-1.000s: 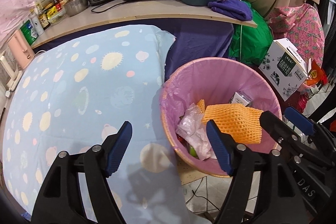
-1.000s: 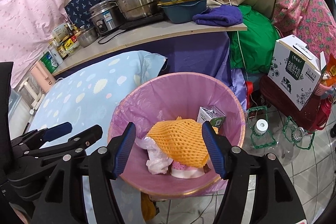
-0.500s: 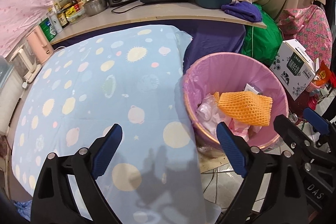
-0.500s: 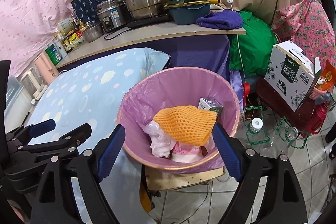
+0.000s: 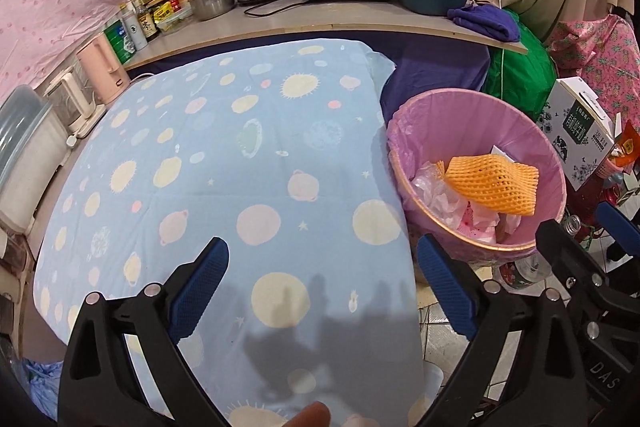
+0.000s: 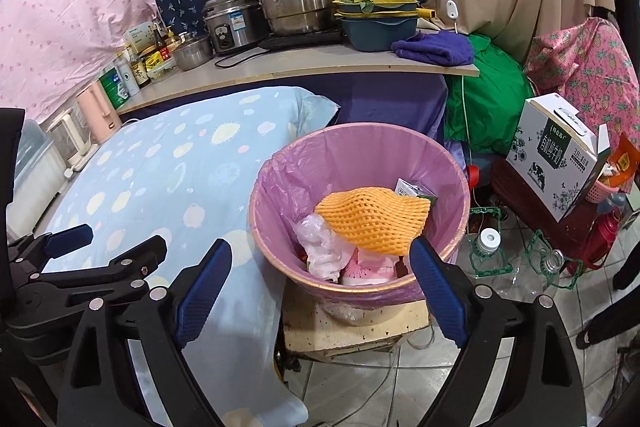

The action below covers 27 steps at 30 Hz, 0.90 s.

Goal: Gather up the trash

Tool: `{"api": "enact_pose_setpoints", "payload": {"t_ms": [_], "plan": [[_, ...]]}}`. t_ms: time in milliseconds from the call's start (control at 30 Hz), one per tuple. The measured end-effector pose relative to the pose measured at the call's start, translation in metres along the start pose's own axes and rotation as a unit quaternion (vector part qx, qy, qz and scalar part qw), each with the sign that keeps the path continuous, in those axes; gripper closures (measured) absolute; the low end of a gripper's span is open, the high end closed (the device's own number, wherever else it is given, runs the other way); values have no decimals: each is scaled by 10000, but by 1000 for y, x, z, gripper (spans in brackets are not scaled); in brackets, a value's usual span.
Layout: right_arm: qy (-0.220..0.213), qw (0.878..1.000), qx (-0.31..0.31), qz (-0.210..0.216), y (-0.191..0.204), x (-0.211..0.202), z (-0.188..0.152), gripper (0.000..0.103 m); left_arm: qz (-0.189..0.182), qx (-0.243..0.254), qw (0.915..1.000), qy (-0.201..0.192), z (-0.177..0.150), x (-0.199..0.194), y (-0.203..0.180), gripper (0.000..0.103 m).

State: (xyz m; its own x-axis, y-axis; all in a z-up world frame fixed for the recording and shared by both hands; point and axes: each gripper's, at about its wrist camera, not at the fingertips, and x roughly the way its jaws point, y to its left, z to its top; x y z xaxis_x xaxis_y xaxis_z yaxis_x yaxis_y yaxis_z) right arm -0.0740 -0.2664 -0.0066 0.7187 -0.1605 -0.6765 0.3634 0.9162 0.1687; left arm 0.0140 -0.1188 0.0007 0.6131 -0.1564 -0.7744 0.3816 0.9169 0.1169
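1. Trash: orange foam net (image 6: pixel 374 221) lies on top inside the pink-lined bin (image 6: pixel 360 151), over crumpled plastic (image 6: pixel 320 239) and a small carton (image 6: pixel 414 189).
2. My left tongs (image 5: pixel 322 289): released, holding nothing, above the planet-print cloth (image 5: pixel 224 155).
3. My right tongs (image 6: pixel 322 285): released, holding nothing, at the bin's near rim.

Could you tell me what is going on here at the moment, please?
A person is collecting trash with two handheld claws. The left claw and right claw are both open and empty. The orange foam net already lies on top of the rubbish in the pink-lined bin beside the blue-covered table.
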Motion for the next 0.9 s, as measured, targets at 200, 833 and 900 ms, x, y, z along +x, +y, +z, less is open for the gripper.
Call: {"api": "enact_pose_setpoints", "payload": {"t_ms": [200, 833, 900], "plan": [[-13, 9999, -122, 4, 5, -1, -3, 6, 87, -50, 9999, 35, -8, 2, 6, 10], [196, 9994, -263, 83, 9, 23, -4, 6, 355, -324, 9983, 338, -15, 22, 16, 10], [217, 9994, -270, 82, 8, 25, -4, 6, 310, -236, 9986, 371, -15, 24, 14, 10]]}}
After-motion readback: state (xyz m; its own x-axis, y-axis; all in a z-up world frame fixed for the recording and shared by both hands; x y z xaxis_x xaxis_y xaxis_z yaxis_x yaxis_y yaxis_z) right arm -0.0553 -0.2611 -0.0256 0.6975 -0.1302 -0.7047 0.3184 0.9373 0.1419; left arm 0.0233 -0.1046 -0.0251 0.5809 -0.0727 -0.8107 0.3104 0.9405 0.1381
